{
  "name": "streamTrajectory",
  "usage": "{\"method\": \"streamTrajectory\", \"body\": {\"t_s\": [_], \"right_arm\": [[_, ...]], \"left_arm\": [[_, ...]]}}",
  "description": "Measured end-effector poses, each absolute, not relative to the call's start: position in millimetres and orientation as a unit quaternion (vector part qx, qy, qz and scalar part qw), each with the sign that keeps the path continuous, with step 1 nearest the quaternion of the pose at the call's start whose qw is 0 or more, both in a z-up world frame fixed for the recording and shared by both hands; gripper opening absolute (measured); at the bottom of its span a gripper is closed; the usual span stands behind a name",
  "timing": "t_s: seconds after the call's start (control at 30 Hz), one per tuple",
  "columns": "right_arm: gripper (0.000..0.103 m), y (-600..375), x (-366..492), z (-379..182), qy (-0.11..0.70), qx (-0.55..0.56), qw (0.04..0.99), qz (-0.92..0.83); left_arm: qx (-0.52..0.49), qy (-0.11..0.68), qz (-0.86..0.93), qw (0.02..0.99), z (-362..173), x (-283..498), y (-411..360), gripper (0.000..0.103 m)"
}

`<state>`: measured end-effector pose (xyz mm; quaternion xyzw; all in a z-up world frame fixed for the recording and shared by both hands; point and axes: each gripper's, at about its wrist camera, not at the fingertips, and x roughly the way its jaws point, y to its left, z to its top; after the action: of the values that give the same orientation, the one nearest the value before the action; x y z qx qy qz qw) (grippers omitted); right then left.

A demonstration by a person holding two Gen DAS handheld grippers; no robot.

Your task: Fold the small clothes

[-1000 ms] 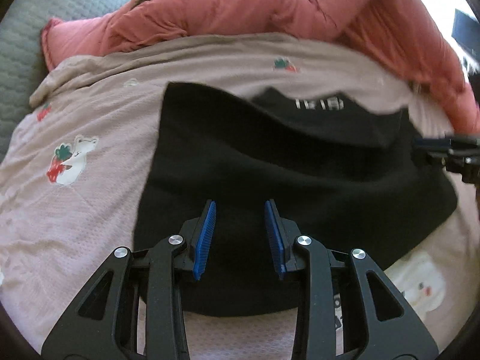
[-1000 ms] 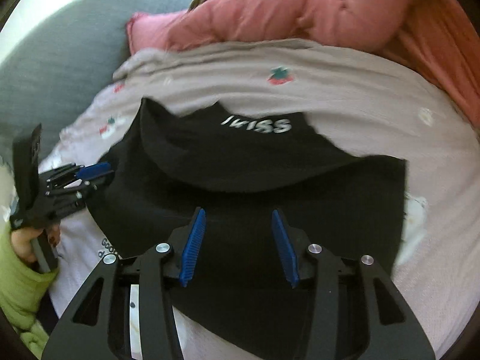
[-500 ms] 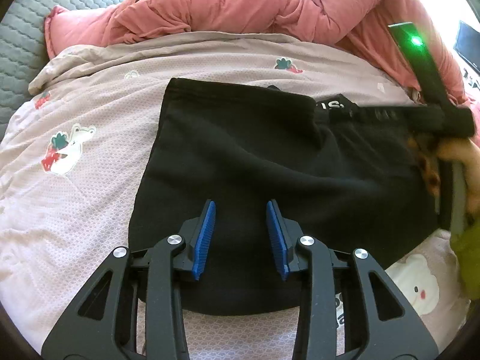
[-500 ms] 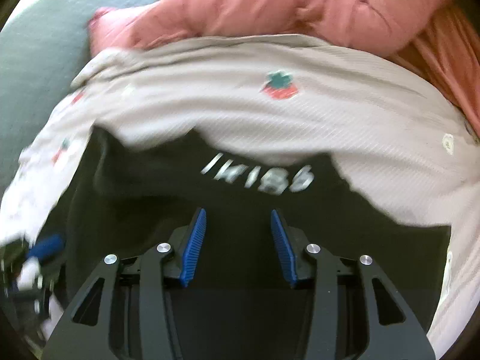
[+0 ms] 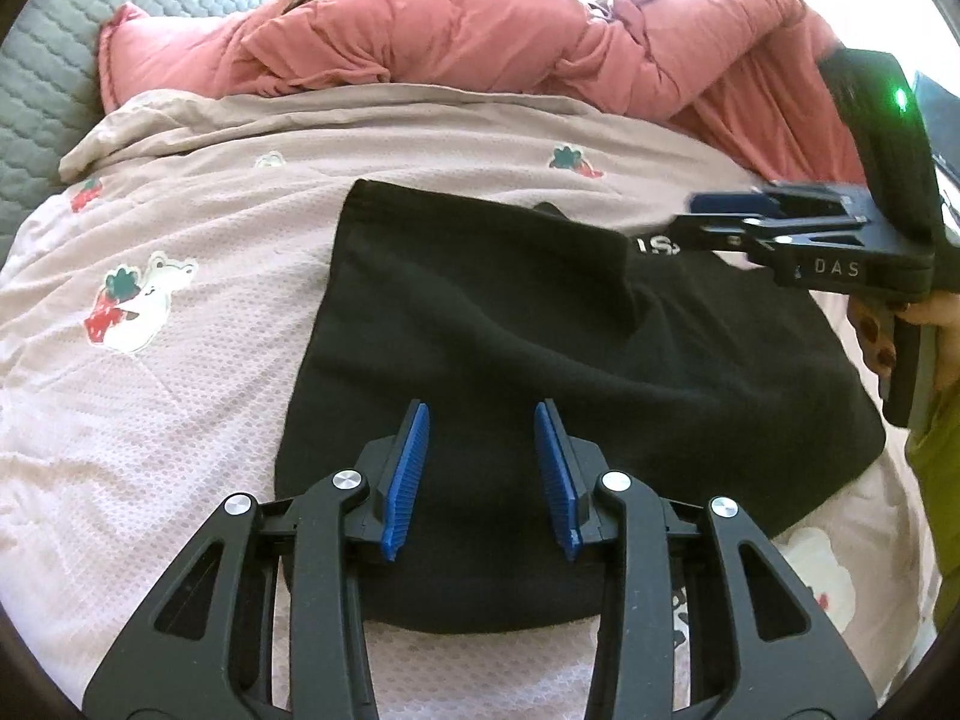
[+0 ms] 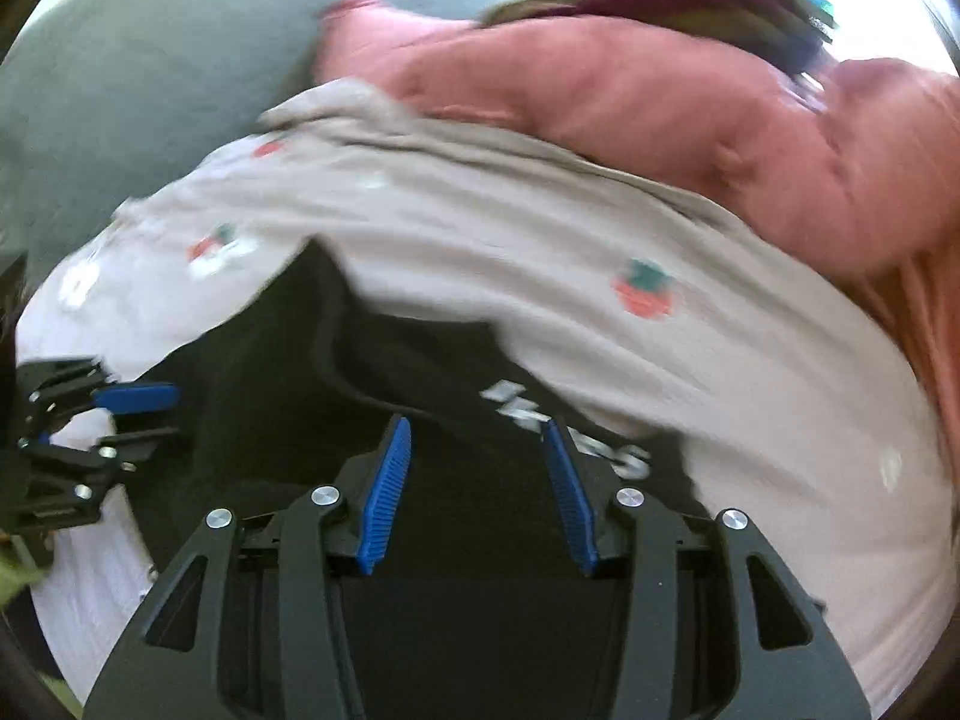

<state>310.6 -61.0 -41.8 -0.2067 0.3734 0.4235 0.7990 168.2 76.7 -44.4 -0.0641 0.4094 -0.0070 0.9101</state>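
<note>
A black garment (image 5: 540,360) lies spread flat on a pale pink bedsheet (image 5: 150,390) printed with strawberries and bears. The left gripper (image 5: 480,474) is poised over the near part of this garment; its blue pads (image 5: 408,474) stand apart with only the black cloth visible in the gap beyond them, and nothing is pinched between them, so the fingers are released. From these fingers the garment extends forward and off to the right, its near hem passing beneath the gripper's black frame. A folded flap with a line of white lettering (image 5: 657,247) lies at the far right of the garment. The right gripper (image 6: 477,492) is also unclenched, its pads parted over the garment with no cloth caught between them; this view is blurred. The lettering (image 6: 576,432) sits just ahead of its right fingertip, and the garment's far edge runs just beyond the fingertips. In the left wrist view the right gripper (image 5: 726,210) hangs above the lettered flap, gripped by a hand (image 5: 936,330). A salmon quilt (image 5: 480,30) is bunched beyond the sheet.
</note>
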Motion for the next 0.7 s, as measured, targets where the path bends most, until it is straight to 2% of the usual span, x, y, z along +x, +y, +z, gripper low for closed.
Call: {"method": "streamTrajectory", "body": {"t_s": [0.1, 0.2, 0.23, 0.3, 0.47, 0.53, 0.57, 0.6, 0.7], "right_arm": [[0.052, -39.3, 302.1, -46.9, 0.367, -0.232, 0.781, 0.449], [0.051, -20.2, 300.6, -52.4, 0.367, -0.254, 0.773, 0.451], [0.041, -15.6, 301.7, -54.4, 0.371, -0.259, 0.769, 0.452], [0.008, -9.3, 304.2, -57.8, 0.377, -0.269, 0.761, 0.453], [0.007, 1.7, 322.2, -58.0, 0.365, -0.260, 0.791, 0.416], [0.009, 4.7, 331.7, -66.1, 0.376, -0.252, 0.798, 0.399], [0.012, 5.5, 337.9, -74.6, 0.391, -0.248, 0.799, 0.385], [0.021, 4.5, 341.2, -78.3, 0.398, -0.244, 0.801, 0.374], [0.027, -19.5, 349.4, -72.3, 0.410, -0.180, 0.813, 0.372]], "left_arm": [[-0.063, 0.414, -0.007, 0.908, -46.9, 167.7, 76.5, 0.029], [-0.069, 0.417, -0.008, 0.906, -48.9, 167.6, 78.6, 0.029], [-0.072, 0.417, -0.008, 0.906, -49.5, 167.5, 79.4, 0.029], [-0.074, 0.418, -0.009, 0.905, -50.3, 167.9, 80.7, 0.029], [-0.079, 0.419, -0.010, 0.905, -53.6, 169.5, 82.7, 0.029], [-0.080, 0.420, -0.010, 0.904, -55.3, 170.1, 83.3, 0.029], [-0.081, 0.420, -0.011, 0.904, -55.8, 169.9, 83.8, 0.029], [-0.082, 0.420, -0.011, 0.904, -55.8, 169.6, 85.2, 0.029], [-0.085, 0.417, -0.011, 0.905, -54.6, 167.3, 88.4, 0.029]]}}
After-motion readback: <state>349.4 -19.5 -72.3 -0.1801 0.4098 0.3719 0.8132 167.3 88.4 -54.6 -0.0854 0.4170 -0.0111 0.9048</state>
